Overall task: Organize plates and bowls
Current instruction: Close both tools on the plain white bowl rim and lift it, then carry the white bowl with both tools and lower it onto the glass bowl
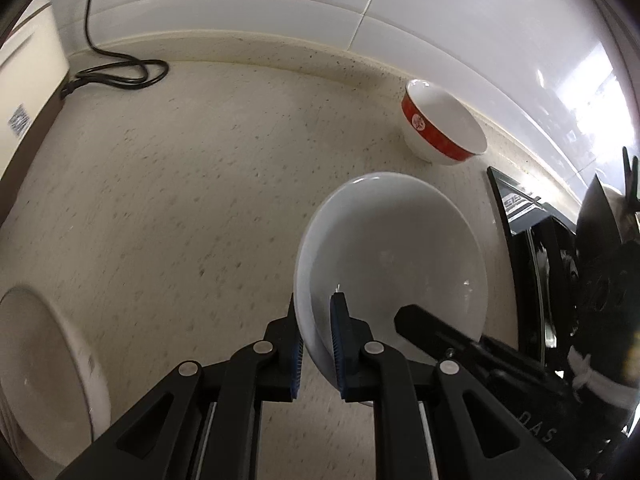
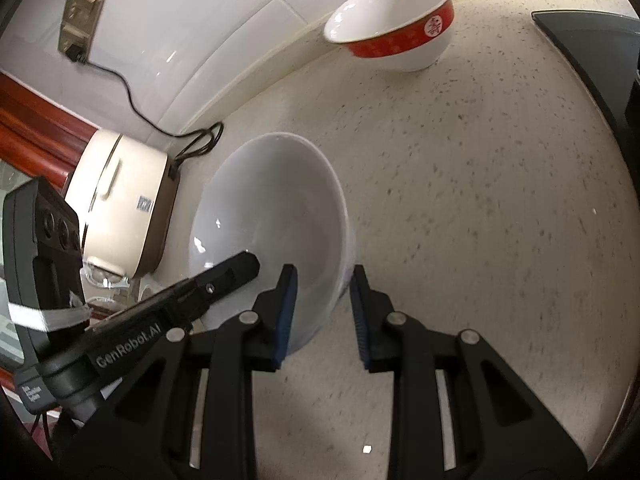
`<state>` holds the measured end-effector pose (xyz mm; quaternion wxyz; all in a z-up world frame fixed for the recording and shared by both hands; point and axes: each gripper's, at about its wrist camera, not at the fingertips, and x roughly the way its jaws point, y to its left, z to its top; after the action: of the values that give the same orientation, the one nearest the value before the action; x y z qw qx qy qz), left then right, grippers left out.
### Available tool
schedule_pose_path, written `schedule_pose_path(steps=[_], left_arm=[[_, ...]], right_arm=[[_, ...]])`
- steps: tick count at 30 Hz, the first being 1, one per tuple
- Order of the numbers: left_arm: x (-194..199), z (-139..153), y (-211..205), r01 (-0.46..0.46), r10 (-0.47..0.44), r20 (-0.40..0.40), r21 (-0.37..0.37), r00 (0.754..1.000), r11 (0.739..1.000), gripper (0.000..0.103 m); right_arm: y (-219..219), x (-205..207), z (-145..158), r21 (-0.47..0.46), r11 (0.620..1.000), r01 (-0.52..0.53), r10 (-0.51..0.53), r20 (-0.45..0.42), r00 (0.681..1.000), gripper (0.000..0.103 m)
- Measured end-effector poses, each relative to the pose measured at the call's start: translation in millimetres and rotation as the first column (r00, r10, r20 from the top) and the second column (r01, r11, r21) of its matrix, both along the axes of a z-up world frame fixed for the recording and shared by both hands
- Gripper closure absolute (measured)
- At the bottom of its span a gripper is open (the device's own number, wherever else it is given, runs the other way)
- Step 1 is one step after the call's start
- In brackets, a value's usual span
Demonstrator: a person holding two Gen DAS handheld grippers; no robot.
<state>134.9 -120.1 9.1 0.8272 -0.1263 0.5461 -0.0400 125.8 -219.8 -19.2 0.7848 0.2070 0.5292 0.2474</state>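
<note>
Left tongs (image 1: 318, 354): I have them pinching the white bowl (image 1: 394, 256) by its rim, lifted off the speckled counter (image 1: 180, 200).
Right tongs (image 2: 322, 316): spread around the opposite rim, not gripping.
Red-banded bowl (image 2: 394, 24): far right, by the wall, unsorted.
Plates (image 1: 44, 364): near left.
Progress: I judge it midway; stacking remains.

Both wrist views close; share white bowl (image 1: 392, 248).

White dish (image 1: 52, 364) cut off at left edge.
</note>
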Motion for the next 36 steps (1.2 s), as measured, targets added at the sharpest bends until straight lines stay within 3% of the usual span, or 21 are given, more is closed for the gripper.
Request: schedule_pose_path(steps=[12, 20, 36], left_arm=[[-48.7, 40.2, 28.9, -0.033, 0.033, 0.125, 0.004, 0.992, 0.999, 0.090], [-76.3, 54.6, 74.3, -0.092, 0.089, 0.169, 0.009, 0.982, 0.996, 0.090], [-112.7, 51.0, 164.1, -0.203, 0.201, 0.153, -0.003, 0.968, 0.979, 0.089]], right_arm=[[33.9, -39.1, 38.2, -0.006, 0.999, -0.050, 0.051, 0.070, 0.996, 0.073], [77.2, -60.0, 55.6, -0.004, 0.995, -0.104, 0.104, 0.099, 0.990, 0.073], [184.5, -78.4, 52.1, -0.066, 0.961, -0.268, 0.273, 0.090, 0.958, 0.073]])
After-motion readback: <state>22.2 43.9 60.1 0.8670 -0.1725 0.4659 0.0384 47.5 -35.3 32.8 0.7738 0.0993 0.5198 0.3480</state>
